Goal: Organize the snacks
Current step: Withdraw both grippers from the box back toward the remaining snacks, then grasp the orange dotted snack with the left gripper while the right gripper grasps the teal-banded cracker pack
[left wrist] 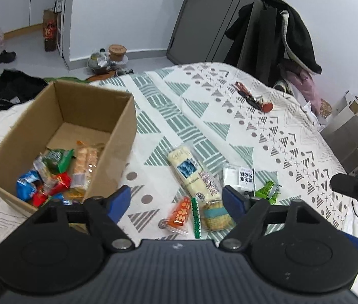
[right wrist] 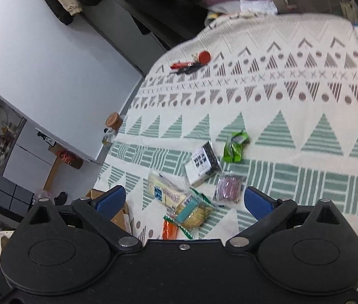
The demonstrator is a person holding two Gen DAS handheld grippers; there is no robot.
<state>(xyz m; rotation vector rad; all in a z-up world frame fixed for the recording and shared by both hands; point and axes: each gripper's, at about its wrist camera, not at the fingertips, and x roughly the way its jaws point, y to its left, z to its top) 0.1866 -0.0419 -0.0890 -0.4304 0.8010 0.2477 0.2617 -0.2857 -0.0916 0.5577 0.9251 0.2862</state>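
**Box part filled, six snacks left on the cloth**

Roughly halfway, judging by the layout. Already inside the cardboard box [left wrist: 60, 136]: a heap of small wrapped snacks [left wrist: 50, 177] in blue, red, green and clear wrappers, somewhere around eight, too jumbled for an exact count.

Left out on the patterned tablecloth [left wrist: 229, 131], just right of the box, six loose items:
- one long cream cracker pack [left wrist: 191, 174]
- one short biscuit pack with a teal band [left wrist: 215, 216], touching the long pack's near end
- one orange packet [left wrist: 179, 214] beside it
- one black-and-white packet [left wrist: 239, 179]
- one purple packet [right wrist: 228, 188], seen only from the right wrist
- one green wrapped snack [left wrist: 267, 191], possibly two pressed together; cannot tell.

Further off, near the far edge: a small cluster of red and black objects [left wrist: 253, 98], apparently not snacks.

Left gripper [left wrist: 176, 202]: spread wide, empty, hovering over the biscuit pack and orange packet. Right gripper [right wrist: 184, 200]: equally wide, holding nothing, poised above the same cluster from the other side.

Likely next: a grasp on one of the nearest packs, then a drop into the box.
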